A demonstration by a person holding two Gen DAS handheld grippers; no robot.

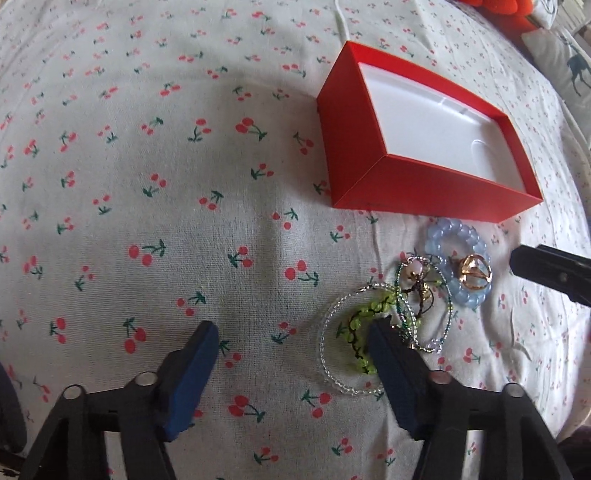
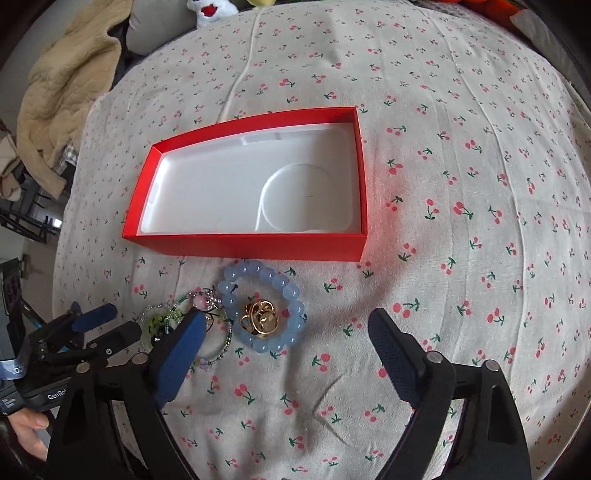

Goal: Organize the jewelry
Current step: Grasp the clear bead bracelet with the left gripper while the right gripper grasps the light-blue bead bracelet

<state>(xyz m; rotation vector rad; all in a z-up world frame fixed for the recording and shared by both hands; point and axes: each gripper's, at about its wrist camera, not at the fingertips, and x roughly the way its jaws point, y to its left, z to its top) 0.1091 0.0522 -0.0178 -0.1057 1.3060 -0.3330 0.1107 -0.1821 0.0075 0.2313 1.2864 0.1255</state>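
Observation:
A red box (image 1: pixel 347 147) with a white liner lies open and empty on the cherry-print cloth; it also shows in the right wrist view (image 2: pixel 243 248). Just in front of it lies a heap of jewelry: a pale blue bead bracelet (image 1: pixel 436 242) (image 2: pixel 264 275), a gold ring (image 1: pixel 474 273) (image 2: pixel 260 319) inside it, a green bead bracelet (image 1: pixel 360 325) and clear bead strands (image 1: pixel 327 332) (image 2: pixel 221 345). My left gripper (image 1: pixel 295 332) is open, its right finger over the green bracelet. My right gripper (image 2: pixel 286 325) is open, just right of the heap, holding nothing.
The cherry-print cloth (image 2: pixel 461 221) covers a soft surface. A beige blanket (image 2: pixel 62 92) and a white plush toy (image 2: pixel 210 9) lie at the far left edge. An orange object (image 1: pixel 506 9) and a deer-print cushion (image 1: pixel 569 62) lie beyond the box.

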